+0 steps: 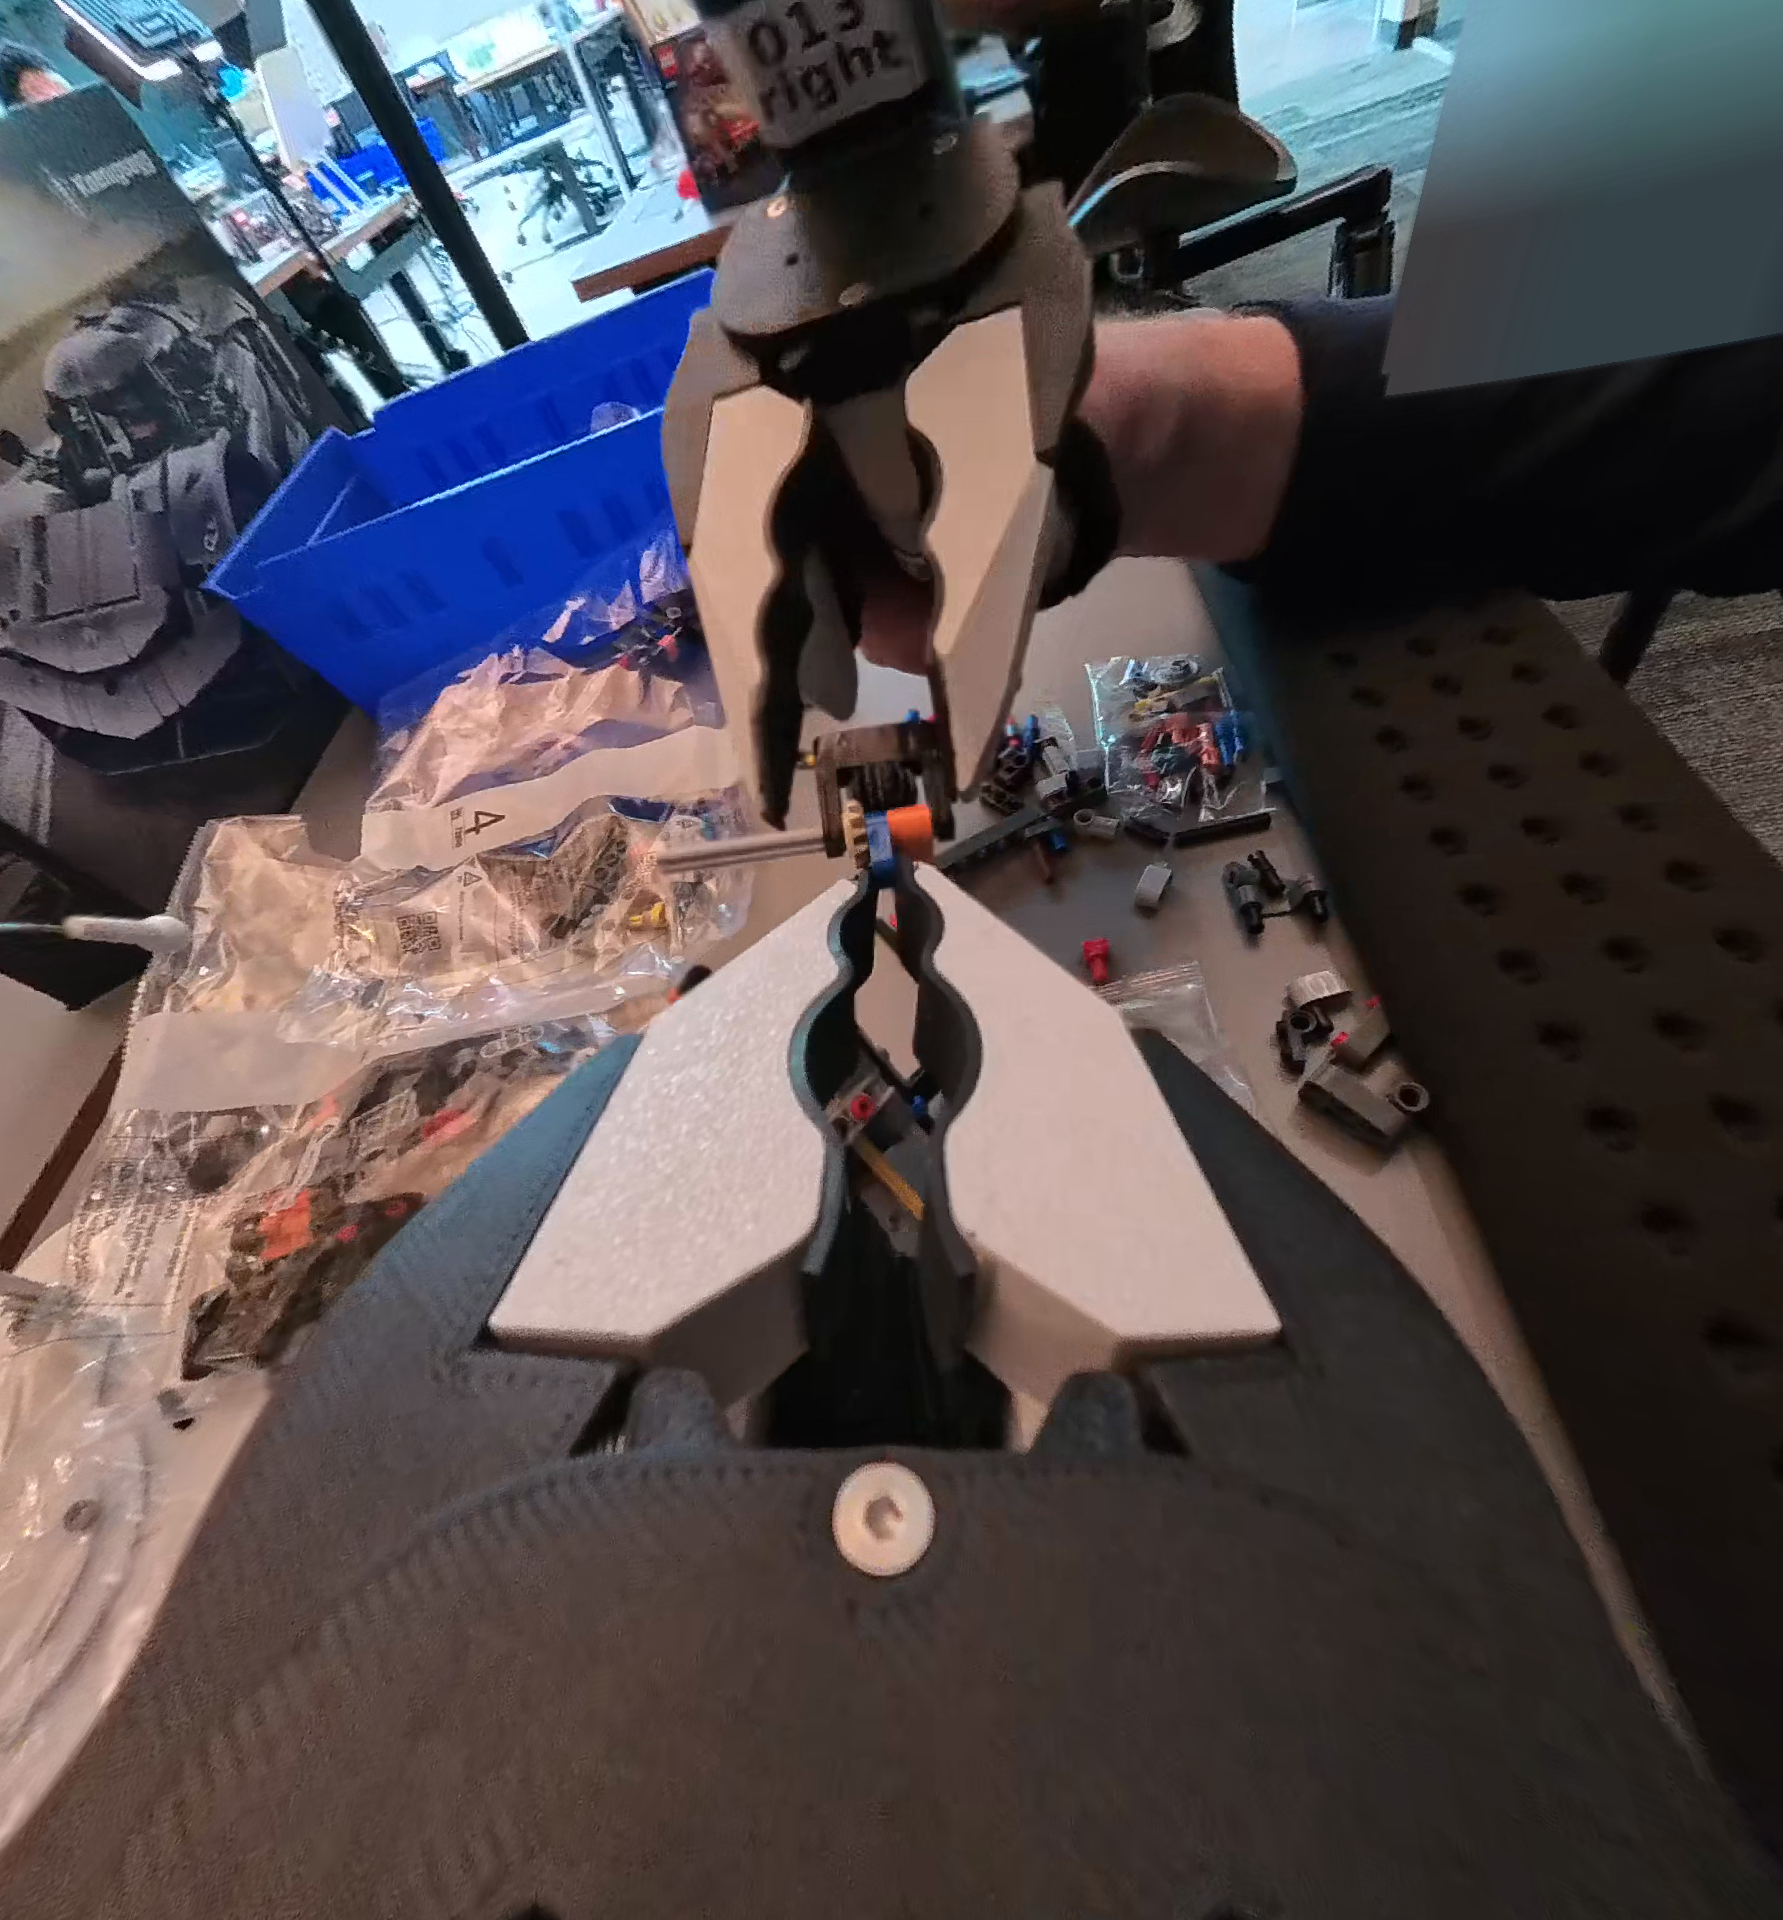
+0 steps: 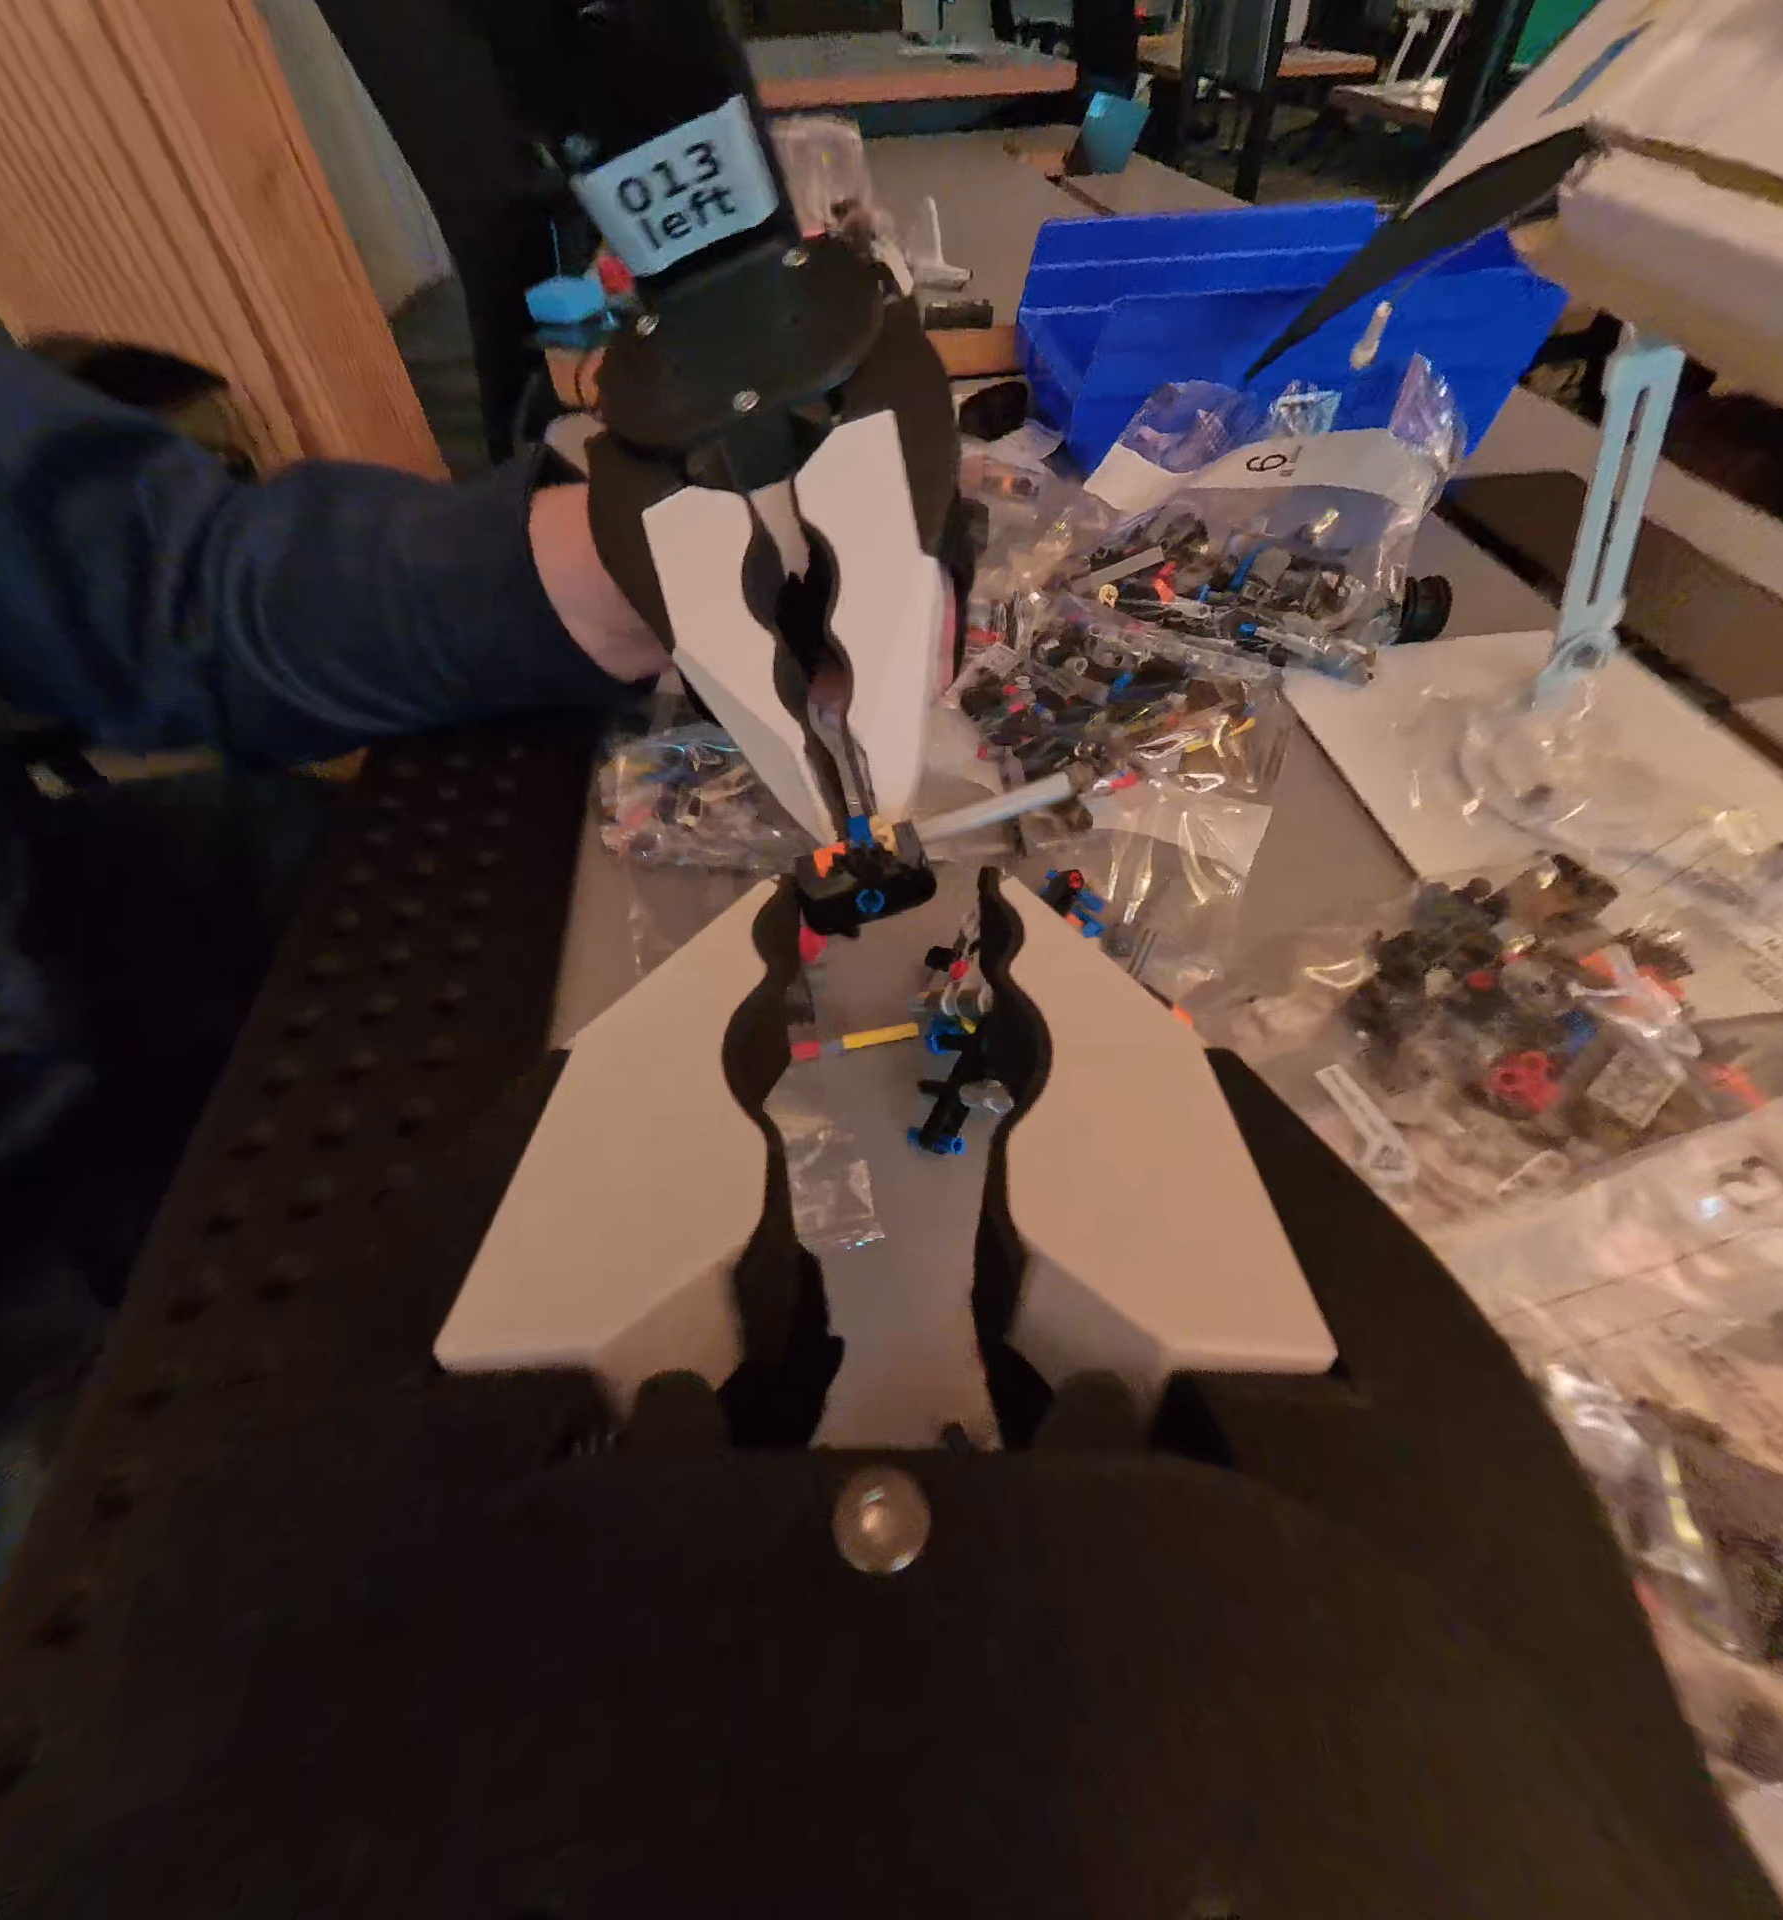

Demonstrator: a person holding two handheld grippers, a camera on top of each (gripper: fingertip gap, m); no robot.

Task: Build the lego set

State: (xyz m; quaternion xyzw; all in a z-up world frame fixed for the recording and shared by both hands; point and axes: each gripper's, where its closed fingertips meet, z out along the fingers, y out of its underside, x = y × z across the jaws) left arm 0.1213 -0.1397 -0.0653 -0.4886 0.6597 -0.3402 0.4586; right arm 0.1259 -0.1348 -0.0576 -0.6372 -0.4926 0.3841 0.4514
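Note:
A small lego assembly (image 1: 871, 790) hangs in the air between both grippers: a black frame with a tan gear, a blue piece, an orange piece (image 1: 908, 826) and a grey axle (image 1: 731, 854) sticking out sideways. My left gripper (image 1: 882, 883) is shut on the blue piece from below. The right gripper (image 1: 861, 800) comes in from above, jaws partly open around the black frame. In the right wrist view the assembly (image 2: 866, 888) sits between my right gripper's (image 2: 887, 888) tips, with a gap on the right side. The left gripper (image 2: 856, 821) pinches it from behind.
Loose lego pieces (image 1: 1178, 821) lie on the grey table (image 1: 1230, 935) beneath. Several clear bags of parts (image 1: 451, 904) (image 2: 1178, 644) lie beside blue bins (image 1: 471, 540) (image 2: 1230, 312). A black perforated board (image 1: 1593, 935) (image 2: 347, 1039) borders the table. The set box (image 1: 108, 468) stands at left. Both grippers' tips are close together, under 4 cm apart.

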